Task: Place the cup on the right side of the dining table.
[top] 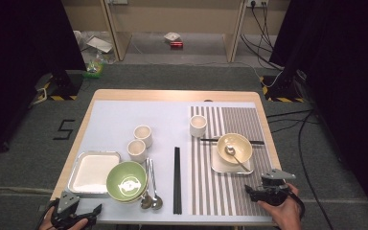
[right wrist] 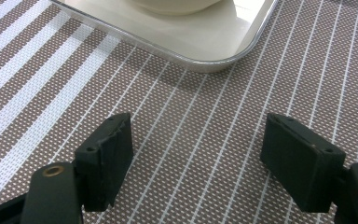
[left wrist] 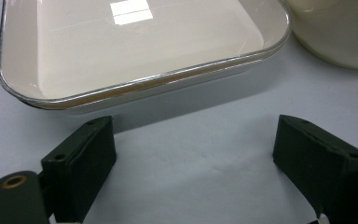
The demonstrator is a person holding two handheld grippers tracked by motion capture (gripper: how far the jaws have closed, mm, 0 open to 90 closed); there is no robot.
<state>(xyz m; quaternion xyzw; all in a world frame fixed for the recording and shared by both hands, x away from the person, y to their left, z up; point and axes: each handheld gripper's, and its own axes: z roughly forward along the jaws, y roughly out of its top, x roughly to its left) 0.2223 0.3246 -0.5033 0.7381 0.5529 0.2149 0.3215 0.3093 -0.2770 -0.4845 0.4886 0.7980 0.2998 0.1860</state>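
At the near left corner of the table (top: pixel 172 93), the left gripper (top: pixel 97 209) rests low in the person's hand with its jaws spread wide and nothing between them; in the left gripper view only bare pale mat lies between its pads (left wrist: pixel 81 170). Just beyond it sits the square white tray (top: pixel 95 171), empty, its metal-edged rim close ahead of the jaws but not touching them. Touching the tray's right side is the green bowl (top: pixel 127 180), stacked on another bowl, and right of that two metal spoons (top: pixel 152 184) lie side by side. Behind them stand two pale cups (top: pixel 140 143), one just behind the other. Near the middle a pair of black chopsticks (top: pixel 177 179) lies lengthwise. Farther right, the striped placemat (top: pixel 220 191) carries a third cup (top: pixel 198 126), a second pair of chopsticks lying crosswise, and a small square plate (top: pixel 220 166) holding a cream bowl (top: pixel 235 146) with a spoon in it. At the near right, the right gripper (top: pixel 247 189) hovers above the placemat, released, jaws wide apart and empty; the right gripper view shows the plate's corner just ahead of it, apart from the pads (right wrist: pixel 107 158).
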